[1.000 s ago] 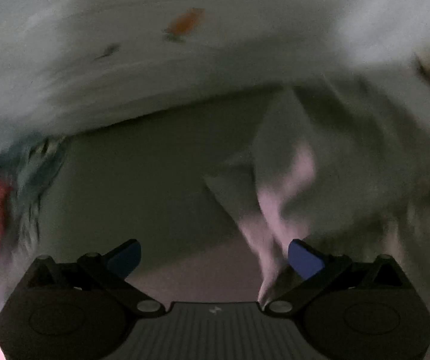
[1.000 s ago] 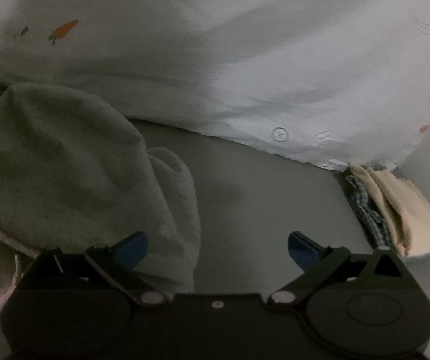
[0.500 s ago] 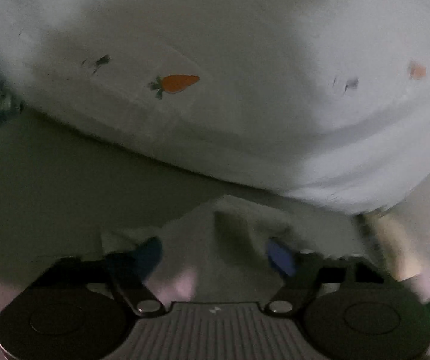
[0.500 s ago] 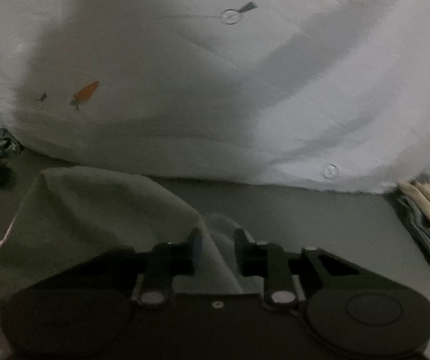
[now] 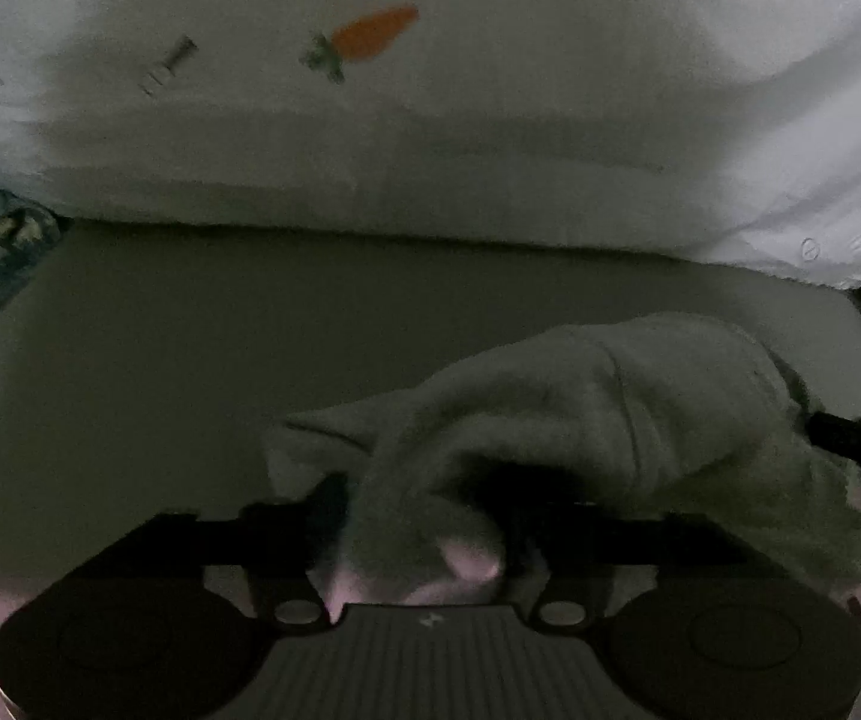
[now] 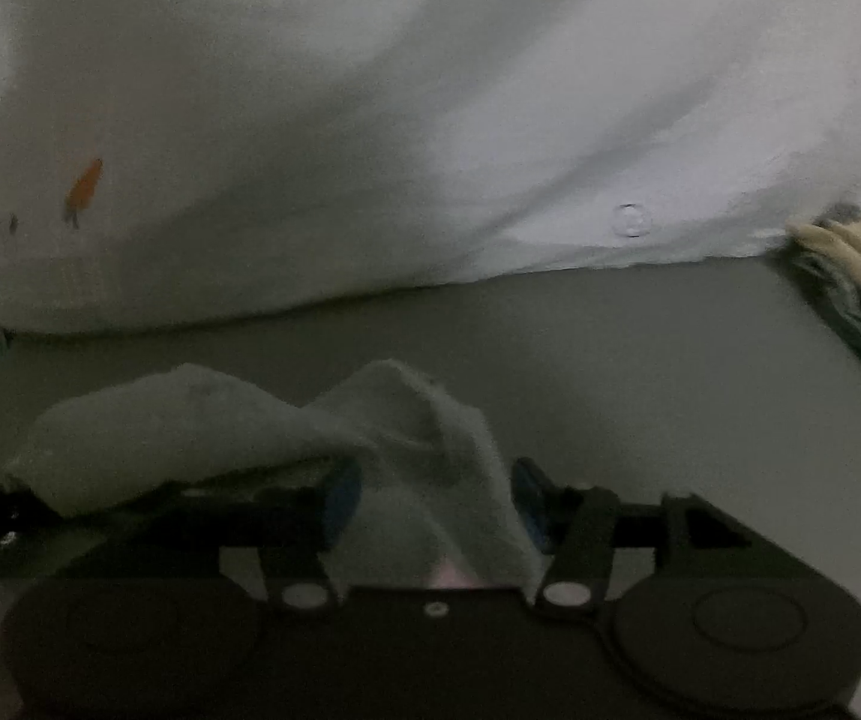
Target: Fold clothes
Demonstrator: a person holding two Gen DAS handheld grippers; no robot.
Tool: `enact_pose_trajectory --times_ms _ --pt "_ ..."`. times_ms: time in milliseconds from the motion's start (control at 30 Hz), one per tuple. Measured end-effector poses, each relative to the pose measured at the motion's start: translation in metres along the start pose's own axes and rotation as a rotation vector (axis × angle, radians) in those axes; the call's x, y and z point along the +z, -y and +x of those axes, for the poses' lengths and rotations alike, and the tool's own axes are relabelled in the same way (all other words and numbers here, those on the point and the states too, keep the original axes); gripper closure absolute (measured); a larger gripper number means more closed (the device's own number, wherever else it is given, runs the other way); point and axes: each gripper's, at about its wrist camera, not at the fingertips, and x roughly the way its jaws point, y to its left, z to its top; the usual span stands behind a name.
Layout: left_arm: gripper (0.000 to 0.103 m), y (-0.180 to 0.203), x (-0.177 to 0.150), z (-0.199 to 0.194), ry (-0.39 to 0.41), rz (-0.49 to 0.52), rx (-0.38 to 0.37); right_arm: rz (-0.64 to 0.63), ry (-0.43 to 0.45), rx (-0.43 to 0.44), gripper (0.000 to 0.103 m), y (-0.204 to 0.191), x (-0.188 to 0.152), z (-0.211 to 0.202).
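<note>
Both grippers have closed in from clear of the pale grey-green fleecy garment [image 5: 610, 408] onto its bunched edge. Left gripper [image 5: 424, 516] and right gripper [image 6: 436, 498] have just been reopening partway, cloth between the jaws; whether they pinch it I cannot tell. Judged mid-fold: next, carry the edge forward over the grey worktop [image 5: 190, 348].

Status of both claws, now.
Left claw: jaws just opening, grey cloth between them, grip unclear.
Right claw: jaws just opening, grey cloth lying loose between them, not clamped.

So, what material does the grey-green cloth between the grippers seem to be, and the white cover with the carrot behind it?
The grey-green cloth looks like soft fleece or terry: matte, with a fuzzy nap and thick rounded folds. The white cover looks like thin, smooth woven cotton, also matte, with a flat printed carrot and fine creases. The dim, blurred frames leave both uncertain.
</note>
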Motion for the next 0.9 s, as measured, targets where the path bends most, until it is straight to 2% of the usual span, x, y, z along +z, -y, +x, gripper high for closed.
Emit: enact_pose_trajectory --times_ms 167,367,467,500,567,733,900 --pt "0.025 -0.024 -0.038 -0.045 -0.013 -0.019 -0.009 0.063 -0.065 -0.052 0.04 0.03 -0.047 -0.048" --pt "0.026 -0.057 -0.119 -0.081 -0.157 -0.093 -0.08 0.191 -0.188 -0.102 0.041 0.07 -0.123 -0.102" --pt "0.026 -0.067 -0.158 -0.09 -0.231 -0.153 -0.146 0.263 -0.203 -0.088 0.042 0.08 -0.153 -0.128" --pt "0.026 -0.069 -0.167 -0.094 -0.231 -0.164 -0.161 0.276 -0.201 -0.085 0.042 0.081 -0.161 -0.137" --pt "0.026 -0.07 -0.179 -0.103 -0.224 -0.158 -0.18 0.281 -0.208 -0.084 0.042 0.079 -0.176 -0.153" --pt "0.026 -0.063 -0.205 -0.124 -0.273 -0.118 -0.214 0.218 -0.221 -0.081 0.046 0.074 -0.204 -0.182" --pt "0.026 -0.06 -0.236 -0.147 -0.288 -0.208 -0.212 0.168 -0.247 -0.029 0.046 0.084 -0.219 -0.199"
